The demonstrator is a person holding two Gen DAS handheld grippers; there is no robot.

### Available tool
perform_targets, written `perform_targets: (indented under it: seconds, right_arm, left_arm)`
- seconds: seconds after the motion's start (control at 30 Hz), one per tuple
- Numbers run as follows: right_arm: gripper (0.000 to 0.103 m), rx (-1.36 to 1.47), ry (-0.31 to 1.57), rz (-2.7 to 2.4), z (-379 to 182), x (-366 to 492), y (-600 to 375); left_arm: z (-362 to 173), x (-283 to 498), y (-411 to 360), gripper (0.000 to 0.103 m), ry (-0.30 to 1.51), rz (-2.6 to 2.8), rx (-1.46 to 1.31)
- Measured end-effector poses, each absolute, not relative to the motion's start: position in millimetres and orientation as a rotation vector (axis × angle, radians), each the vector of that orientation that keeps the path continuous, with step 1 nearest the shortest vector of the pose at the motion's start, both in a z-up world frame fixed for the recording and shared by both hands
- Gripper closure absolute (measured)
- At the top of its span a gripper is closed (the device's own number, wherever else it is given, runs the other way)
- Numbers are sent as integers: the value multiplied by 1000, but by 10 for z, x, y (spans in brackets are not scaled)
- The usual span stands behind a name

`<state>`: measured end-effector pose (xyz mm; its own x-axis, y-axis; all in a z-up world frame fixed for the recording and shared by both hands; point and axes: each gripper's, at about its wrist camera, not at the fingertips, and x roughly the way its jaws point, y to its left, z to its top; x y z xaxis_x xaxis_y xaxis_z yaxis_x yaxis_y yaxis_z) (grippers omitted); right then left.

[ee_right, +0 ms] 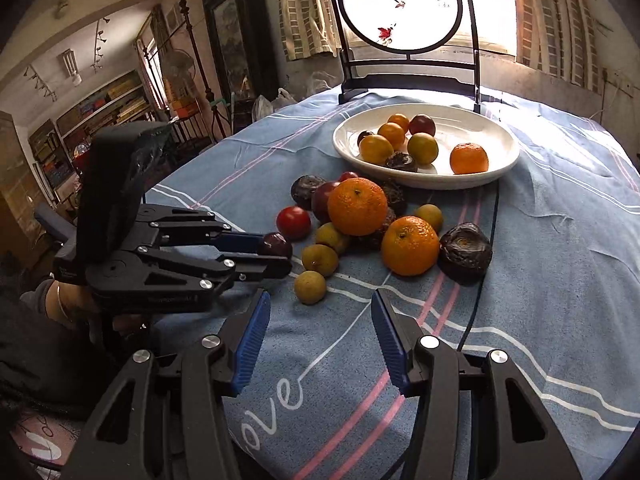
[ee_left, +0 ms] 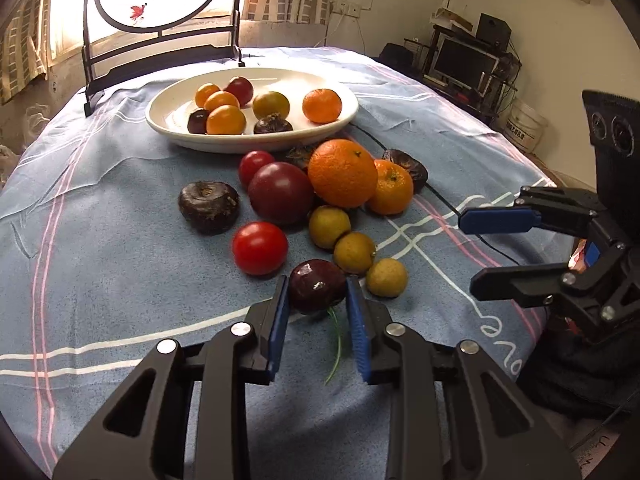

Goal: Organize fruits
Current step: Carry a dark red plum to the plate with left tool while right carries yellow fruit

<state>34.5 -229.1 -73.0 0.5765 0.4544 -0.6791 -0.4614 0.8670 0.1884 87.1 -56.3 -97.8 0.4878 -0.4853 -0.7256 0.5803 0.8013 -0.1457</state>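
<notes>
Fingers of the left gripper press their blue pads against both sides of a small dark red fruit, glossy and round, which sits on the blue striped tablecloth at the near edge of the loose pile. The jaws are nearly closed, with only that fruit between them. A thin green stem lies on the cloth just below it.

The right gripper hovers over bare cloth with its jaws partly apart and nothing between them; in the left wrist view it shows at the right edge.

Just beyond the gripped fruit, three yellow-green fruits lie in a row, and a red tomato rests to their left. Farther on sit a large dark red tomato, a dark brown water chestnut off to its left, a big orange and a smaller mandarin touching it. A smaller red tomato lies behind the large one.

Beyond the pile stands a white oval plate holding several small orange fruits, a yellow-green one, a mandarin and a few dark ones. Behind the plate rises a black-framed round screen against the bright window.
</notes>
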Motion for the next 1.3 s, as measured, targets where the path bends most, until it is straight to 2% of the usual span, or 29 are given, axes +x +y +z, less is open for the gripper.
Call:
perform_targets:
  seconds: [0.2,0.33,0.43,0.6,0.77,1.0,1.3]
  right_arm:
    - [51,-66,828,548,-826,465,-2022]
    - [63,-106,869,518,-930,586,-1860]
    - [81,-103,883,489,-977,619,-1840]
    - [81,-57,856,477,-892,565,-2007]
    - [81,15,763,449,-577,594,-2358]
    - [81,133,684,404,-206,1144,-2766]
    - [79,192,779,351,-423,2066,-2723]
  left_arm:
    - [-656,803,-209,76,783,-591,77]
    - [-577,782,-116,76,774,-575,72]
    - [-586,759,-104,76,770,-576,72]
    - [-584,751,-126,76,761,-589,68]
    - [-460,842,-203,76,734,-609,57]
    - [-310,1452,-466,76,732,-617,36]
    - [-558,2258,-985,75,846,-599,33]
